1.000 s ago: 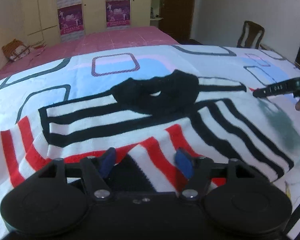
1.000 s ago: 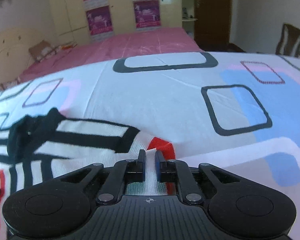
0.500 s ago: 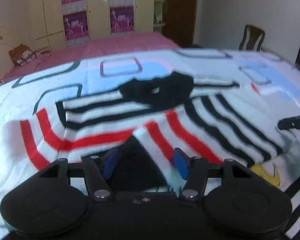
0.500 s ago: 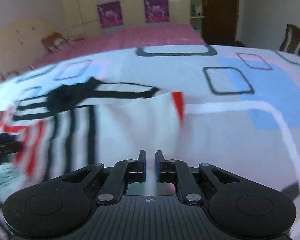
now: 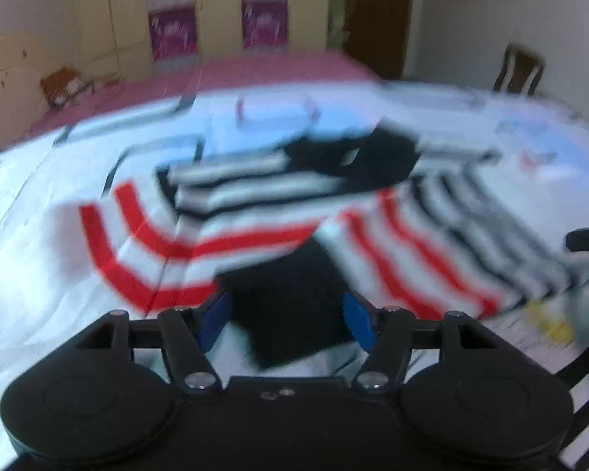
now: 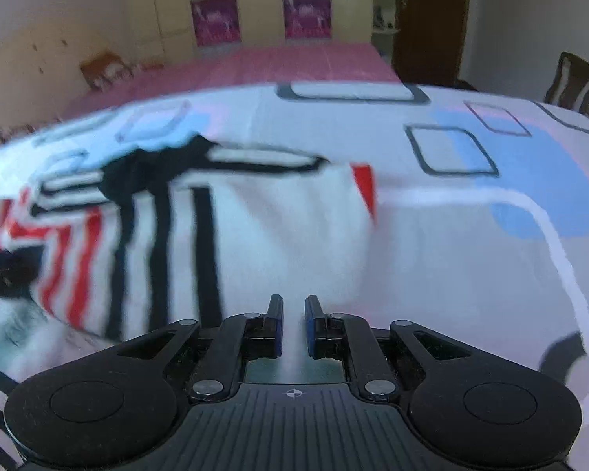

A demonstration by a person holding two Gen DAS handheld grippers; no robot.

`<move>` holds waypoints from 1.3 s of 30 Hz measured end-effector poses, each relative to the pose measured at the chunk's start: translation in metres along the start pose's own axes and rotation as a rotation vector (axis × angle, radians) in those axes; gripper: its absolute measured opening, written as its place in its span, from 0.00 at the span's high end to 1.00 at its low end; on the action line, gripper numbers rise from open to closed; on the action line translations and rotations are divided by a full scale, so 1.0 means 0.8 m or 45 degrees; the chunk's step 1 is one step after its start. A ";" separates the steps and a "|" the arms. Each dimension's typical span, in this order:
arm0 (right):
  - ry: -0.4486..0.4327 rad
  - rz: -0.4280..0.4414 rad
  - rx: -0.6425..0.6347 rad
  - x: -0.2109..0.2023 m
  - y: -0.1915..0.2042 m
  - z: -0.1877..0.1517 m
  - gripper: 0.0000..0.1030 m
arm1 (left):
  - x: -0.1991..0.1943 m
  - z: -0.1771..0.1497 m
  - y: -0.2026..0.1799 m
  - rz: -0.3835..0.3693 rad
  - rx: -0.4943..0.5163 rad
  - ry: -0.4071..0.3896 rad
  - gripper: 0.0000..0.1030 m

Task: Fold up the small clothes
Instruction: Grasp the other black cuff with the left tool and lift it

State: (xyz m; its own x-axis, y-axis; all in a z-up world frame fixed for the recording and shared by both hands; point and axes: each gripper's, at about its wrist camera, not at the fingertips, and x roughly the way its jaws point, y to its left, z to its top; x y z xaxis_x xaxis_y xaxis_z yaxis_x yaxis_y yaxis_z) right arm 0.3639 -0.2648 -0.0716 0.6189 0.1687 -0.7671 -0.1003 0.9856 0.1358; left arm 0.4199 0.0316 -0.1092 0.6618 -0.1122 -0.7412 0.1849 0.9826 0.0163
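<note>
**Folding the striped sweater on the bed**

The striped sweater (image 5: 255,212) lies on the patterned bed cover (image 6: 471,235), its black collar at about 12 o'clock from the left tongs (image 5: 286,314). Both sleeves look already turned in over the body, though the left view is blurred. The left tongs stand wide, and their jaws have just been opening; a dark patch of the sweater lies between the blue pads, but they do not press on it. The right tongs (image 6: 293,324) are narrow and seem to pinch the white cloth of the sweater at its near edge, at 6 o'clock in the right view.

I judge that the step in hand is to fold the lower part toward the collar. To do it well, the left tongs should take the near edge level with the right ones. Then both should lift together and carry the edge toward 12 o'clock, so the stripes stay straight and no wrinkle forms.
</note>
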 end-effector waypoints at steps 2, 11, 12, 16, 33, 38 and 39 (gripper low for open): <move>0.070 -0.046 -0.053 0.016 0.012 -0.009 0.89 | -0.007 -0.002 0.015 -0.030 -0.089 -0.018 0.37; -0.069 0.063 0.058 -0.026 0.035 -0.023 0.32 | -0.085 -0.044 0.104 0.194 -0.247 -0.146 0.17; -0.101 0.056 0.042 -0.030 0.042 -0.026 0.24 | -0.092 -0.050 0.119 0.226 -0.291 -0.147 0.13; -0.075 0.125 0.017 -0.029 0.068 -0.024 0.34 | -0.123 -0.088 0.192 0.304 -0.539 -0.154 0.22; -0.085 0.118 -0.039 -0.030 0.156 -0.013 0.40 | -0.150 -0.194 0.433 0.257 -1.535 -0.509 0.55; -0.050 0.001 -0.012 -0.018 0.149 -0.014 0.80 | -0.134 -0.194 0.458 0.250 -1.530 -0.460 0.95; -0.017 -0.009 0.008 -0.014 0.145 -0.013 0.98 | -0.135 -0.195 0.459 0.240 -1.548 -0.464 0.95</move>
State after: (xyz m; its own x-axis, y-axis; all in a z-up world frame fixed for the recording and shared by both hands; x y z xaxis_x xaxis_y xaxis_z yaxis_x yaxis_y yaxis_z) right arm 0.3371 -0.1524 -0.0540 0.6297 0.1620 -0.7598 -0.0912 0.9867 0.1348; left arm 0.3034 0.4277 -0.1279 0.8007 0.1982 -0.5653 -0.5840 0.4685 -0.6629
